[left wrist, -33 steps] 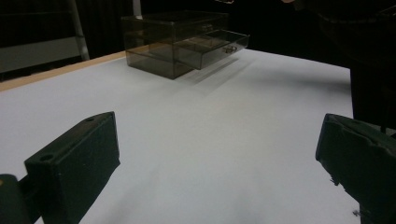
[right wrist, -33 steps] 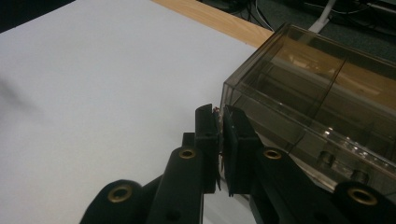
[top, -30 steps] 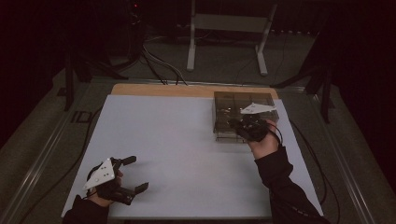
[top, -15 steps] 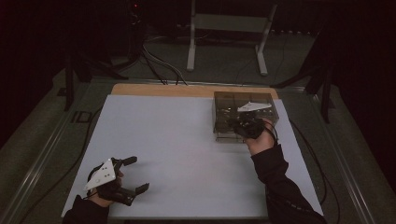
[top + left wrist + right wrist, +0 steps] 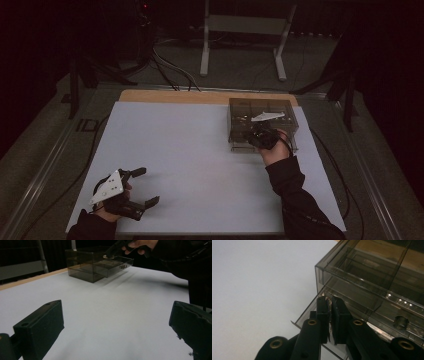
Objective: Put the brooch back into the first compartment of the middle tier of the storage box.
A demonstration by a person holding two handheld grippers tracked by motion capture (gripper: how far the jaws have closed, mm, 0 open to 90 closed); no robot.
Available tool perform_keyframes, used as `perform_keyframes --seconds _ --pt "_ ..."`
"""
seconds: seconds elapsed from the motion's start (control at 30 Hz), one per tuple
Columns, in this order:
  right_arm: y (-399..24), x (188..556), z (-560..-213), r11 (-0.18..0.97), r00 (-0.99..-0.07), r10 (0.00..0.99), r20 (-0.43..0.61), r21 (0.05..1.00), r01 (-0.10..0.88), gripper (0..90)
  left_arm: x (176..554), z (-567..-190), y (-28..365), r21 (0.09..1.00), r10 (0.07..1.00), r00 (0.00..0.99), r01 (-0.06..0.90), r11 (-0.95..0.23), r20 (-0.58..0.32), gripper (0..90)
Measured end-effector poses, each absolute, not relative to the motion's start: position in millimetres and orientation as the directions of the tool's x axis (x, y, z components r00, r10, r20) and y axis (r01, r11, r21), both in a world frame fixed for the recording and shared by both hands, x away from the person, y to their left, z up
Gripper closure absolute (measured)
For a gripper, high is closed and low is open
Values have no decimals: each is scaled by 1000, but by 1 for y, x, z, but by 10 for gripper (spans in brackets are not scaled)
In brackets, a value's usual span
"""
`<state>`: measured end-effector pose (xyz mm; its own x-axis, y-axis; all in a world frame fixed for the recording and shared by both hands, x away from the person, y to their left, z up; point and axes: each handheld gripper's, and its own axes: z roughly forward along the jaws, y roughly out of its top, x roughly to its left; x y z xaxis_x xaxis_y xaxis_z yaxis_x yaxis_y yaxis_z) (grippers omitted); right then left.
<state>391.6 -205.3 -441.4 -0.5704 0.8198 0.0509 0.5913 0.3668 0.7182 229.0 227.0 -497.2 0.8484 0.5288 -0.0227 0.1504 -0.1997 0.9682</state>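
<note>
Over by the smoked plastic drawer box (image 5: pixel 263 124), right gripper (image 5: pixel 256 136) jaws pinch something tiny above the open drawer (image 5: pixel 372 322); dropping it in looks next. Left gripper (image 5: pixel 134 191) rests, jaws spread.

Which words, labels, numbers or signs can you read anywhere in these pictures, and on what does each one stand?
"ID": dark letters on the floor beside the left edge of the white table top, cut off by it, so the full marking cannot be read.
Smoky clear plastic drawer box: no lettering to be seen.
Left gripper, with its grey plate, and right gripper: no lettering to be seen.
</note>
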Motion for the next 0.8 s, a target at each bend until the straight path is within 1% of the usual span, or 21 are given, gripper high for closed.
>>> perform_keyframes --seconds 0.8 --pt "-202 401 -457 391 -570 820 52 677 623 849 229 -497 226 967 528 849 149 -206 -18 3"
